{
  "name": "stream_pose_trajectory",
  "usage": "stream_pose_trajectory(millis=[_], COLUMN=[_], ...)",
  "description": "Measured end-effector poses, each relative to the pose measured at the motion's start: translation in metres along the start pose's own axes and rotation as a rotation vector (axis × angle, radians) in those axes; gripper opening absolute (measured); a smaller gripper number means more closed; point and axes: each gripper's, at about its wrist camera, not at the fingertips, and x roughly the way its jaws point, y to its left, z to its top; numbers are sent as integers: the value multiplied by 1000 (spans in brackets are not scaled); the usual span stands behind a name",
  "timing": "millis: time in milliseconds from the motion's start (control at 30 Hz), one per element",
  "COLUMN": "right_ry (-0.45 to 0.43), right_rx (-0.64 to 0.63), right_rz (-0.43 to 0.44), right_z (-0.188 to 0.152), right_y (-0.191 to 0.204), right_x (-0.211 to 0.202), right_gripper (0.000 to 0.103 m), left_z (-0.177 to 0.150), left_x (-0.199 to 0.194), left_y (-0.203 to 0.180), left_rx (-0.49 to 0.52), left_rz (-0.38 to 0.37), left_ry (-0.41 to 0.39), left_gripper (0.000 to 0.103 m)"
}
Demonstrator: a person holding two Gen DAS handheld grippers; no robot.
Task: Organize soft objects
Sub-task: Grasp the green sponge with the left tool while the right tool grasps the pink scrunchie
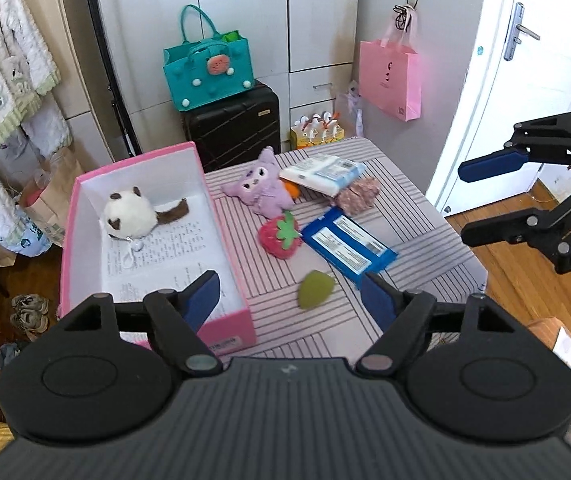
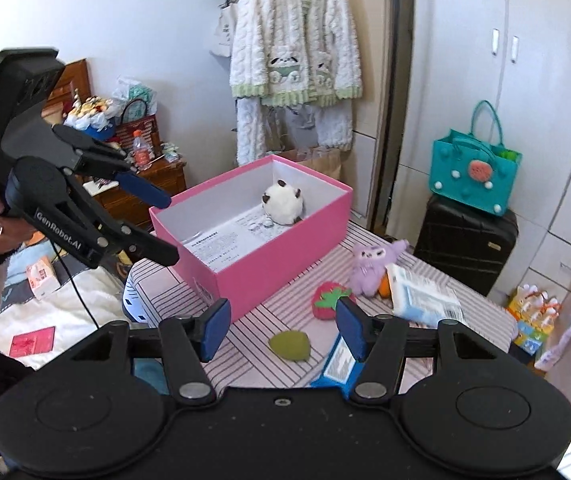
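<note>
- Both grippers hang over the desk's near edge, jaws spread wide with nothing between them: left gripper [image 1: 291, 298], right gripper [image 2: 283, 330].
- Green soft piece [image 1: 316, 290] lies by that near edge.
- Strawberry plush [image 1: 280, 235] and purple plush [image 1: 259, 189] sit mid-desk.
- White-and-brown plush [image 1: 127, 212] rests inside the pink box [image 1: 221, 232] along the desk's left edge.

White wardrobe doors [image 1: 241, 8], wooden floor [image 1: 525, 280], white door [image 1: 541, 60], black suitcase [image 1: 231, 124] beside wardrobe.

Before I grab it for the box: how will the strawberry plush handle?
The strawberry plush looks stuffed and fuzzy, so probably light and squashy. It lies flat on the striped table, unlikely to roll. Its felt leaf may flop.
</note>
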Motion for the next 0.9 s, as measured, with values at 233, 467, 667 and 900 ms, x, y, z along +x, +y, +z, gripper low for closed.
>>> stream_pose_trajectory(millis=[233,467,667,900], right_ry=[-13,-14,-32,-52], right_rx=[94,129,128,163], right_rz=[-14,-34,-50,-89], right_z=[-45,-78,-93,-105], right_y=[-13,-29,-42,-66], right_x=[3,16,27,48], right_gripper=[69,74,77,84], left_z=[-25,-41,-44,-47], left_x=[15,41,77,131], left_y=[-20,-37,-48,-56], left_rx=[21,15,-5,-24], left_rz=[32,23,-3,21], left_ry=[-53,-77,-80,-48], left_gripper=[79,83,84,86])
